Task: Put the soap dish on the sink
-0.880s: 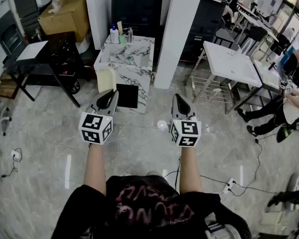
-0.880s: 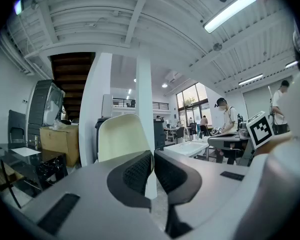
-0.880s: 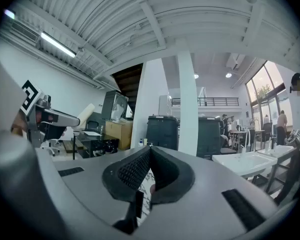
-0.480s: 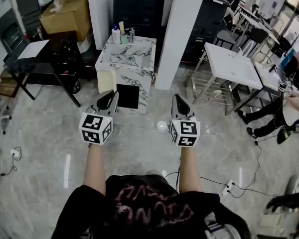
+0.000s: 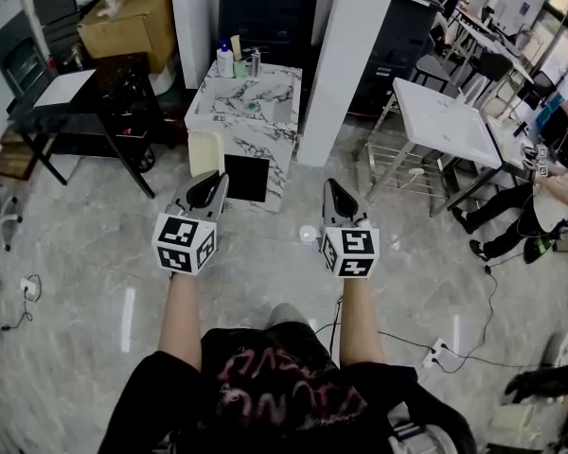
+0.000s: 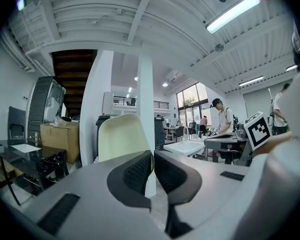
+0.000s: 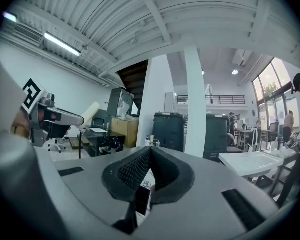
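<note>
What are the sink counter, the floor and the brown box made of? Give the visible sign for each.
Sink counter: marble or marble-look stone, white with dark veins, smooth.
Floor: probably polished grey stone or tile, faintly veined, with light streaks reflected in it.
Box: cardboard, matte brown with folded flaps.

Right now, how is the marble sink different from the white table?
The marble sink has grey veins; the white table is plain. The marble sink is a solid block; the white table stands on thin legs. Bottles stand on the marble sink, none on the white table. Both are rectangular.
</note>
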The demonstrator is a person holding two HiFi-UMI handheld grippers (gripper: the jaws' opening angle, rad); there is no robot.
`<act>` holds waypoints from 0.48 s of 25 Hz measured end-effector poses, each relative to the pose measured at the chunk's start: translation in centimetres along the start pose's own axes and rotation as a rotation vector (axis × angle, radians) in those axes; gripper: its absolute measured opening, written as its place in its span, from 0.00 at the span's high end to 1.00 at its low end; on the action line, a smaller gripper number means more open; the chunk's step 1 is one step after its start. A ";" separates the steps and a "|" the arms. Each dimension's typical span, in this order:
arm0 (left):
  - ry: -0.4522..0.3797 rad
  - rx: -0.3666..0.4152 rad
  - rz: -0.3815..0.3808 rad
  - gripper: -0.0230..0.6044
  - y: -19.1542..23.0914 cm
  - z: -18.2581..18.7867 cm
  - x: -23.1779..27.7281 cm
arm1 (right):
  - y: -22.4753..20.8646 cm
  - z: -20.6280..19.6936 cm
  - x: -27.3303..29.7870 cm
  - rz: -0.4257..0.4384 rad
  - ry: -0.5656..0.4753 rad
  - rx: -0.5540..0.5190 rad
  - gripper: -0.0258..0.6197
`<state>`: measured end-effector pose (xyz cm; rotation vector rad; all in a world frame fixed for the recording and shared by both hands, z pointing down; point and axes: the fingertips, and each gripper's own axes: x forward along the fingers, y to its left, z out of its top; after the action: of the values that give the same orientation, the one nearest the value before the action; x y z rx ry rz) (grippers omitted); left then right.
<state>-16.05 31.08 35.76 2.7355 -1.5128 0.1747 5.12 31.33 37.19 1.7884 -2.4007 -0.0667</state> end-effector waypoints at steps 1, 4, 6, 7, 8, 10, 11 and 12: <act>0.003 0.002 -0.002 0.91 0.1 -0.1 0.1 | 0.1 -0.1 0.2 0.001 0.006 -0.004 0.94; 0.006 0.001 -0.006 0.91 0.5 -0.3 0.5 | 0.2 -0.4 1.0 0.002 0.013 0.004 0.94; 0.009 -0.002 -0.006 0.91 0.7 -0.4 1.0 | 0.2 -0.5 1.6 0.008 0.014 0.017 0.94; 0.011 -0.003 -0.006 0.91 0.8 -0.6 1.3 | 0.1 -0.6 1.9 0.010 0.014 0.021 0.94; 0.013 -0.004 -0.006 0.91 0.9 -0.7 1.6 | -0.1 -0.8 2.3 0.010 0.015 0.024 0.94; 0.017 -0.003 -0.008 0.91 1.2 -0.9 2.6 | -0.7 -1.0 3.2 0.009 0.018 0.029 0.94; 0.021 -0.002 -0.010 0.91 1.4 -1.0 3.2 | -0.9 -1.1 3.8 0.008 0.020 0.030 0.94; 0.026 0.000 -0.011 0.91 1.6 -1.1 3.8 | -1.2 -1.3 4.5 0.009 0.022 0.031 0.94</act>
<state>-15.47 27.11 37.17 2.7303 -1.4906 0.2088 5.18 26.79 38.72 1.7817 -2.4074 -0.0092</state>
